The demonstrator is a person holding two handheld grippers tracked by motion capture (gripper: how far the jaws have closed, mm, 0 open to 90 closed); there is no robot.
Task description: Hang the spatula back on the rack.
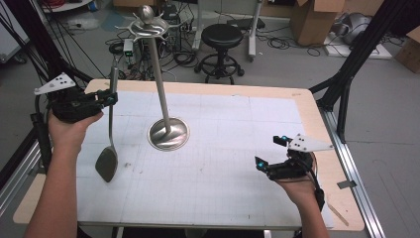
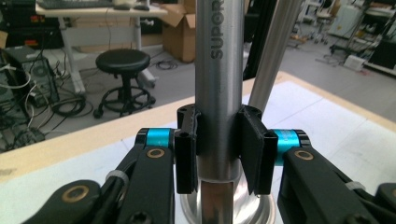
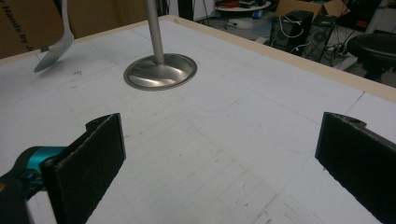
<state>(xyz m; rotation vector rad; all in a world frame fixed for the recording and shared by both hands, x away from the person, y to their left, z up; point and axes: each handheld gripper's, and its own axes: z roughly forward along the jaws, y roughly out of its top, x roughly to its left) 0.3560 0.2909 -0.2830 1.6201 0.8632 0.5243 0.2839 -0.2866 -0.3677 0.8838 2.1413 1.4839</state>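
A steel spatula (image 1: 112, 119) hangs upright at the table's left, its blade (image 1: 107, 163) down close to the white mat; I cannot tell if it touches. My left gripper (image 1: 110, 97) is shut on its handle (image 2: 218, 70), which is stamped SUPOR. A steel utensil stand (image 1: 161, 84) with hooks at its top rises from a round base (image 1: 169, 133) just right of the spatula; its pole (image 2: 271, 60) shows behind the handle. My right gripper (image 1: 269, 150) hovers open near the table's right front with nothing between its pads (image 3: 93, 158). Ahead of it lie the base (image 3: 160, 71) and the blade (image 3: 53, 51).
The white gridded mat (image 1: 233, 148) covers a wooden table with a bare rim (image 1: 317, 119). Beyond the far edge stand a black stool (image 1: 221, 37), cardboard boxes (image 1: 312, 20) and floor cables. Black frame struts (image 1: 354, 54) flank the table on both sides.
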